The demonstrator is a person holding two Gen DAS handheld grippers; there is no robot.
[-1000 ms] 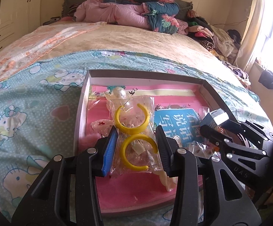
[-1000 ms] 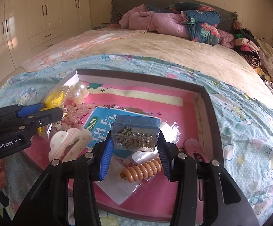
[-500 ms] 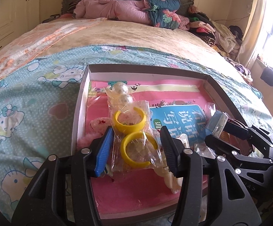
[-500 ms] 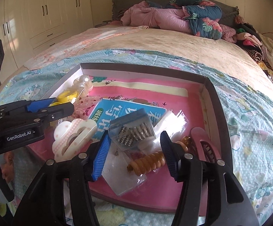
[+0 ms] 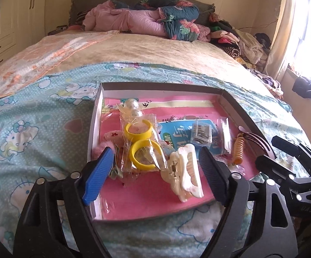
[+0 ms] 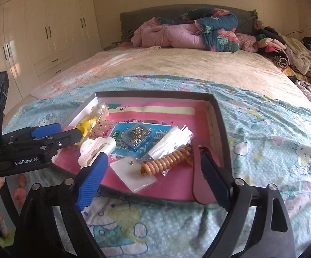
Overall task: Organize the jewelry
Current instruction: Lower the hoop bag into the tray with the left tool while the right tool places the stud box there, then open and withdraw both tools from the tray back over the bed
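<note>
Left wrist – jaws opening, yellow bangles released

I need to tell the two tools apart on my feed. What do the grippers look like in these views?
They look alike. The left gripper and the right gripper each have a black angular frame with silver screw heads and two ribbed pads, one bright blue, one dark navy. White lettering reading GenRobot.AI marks the left gripper's side in the right wrist view. No cables or sleeves are visible.
</note>
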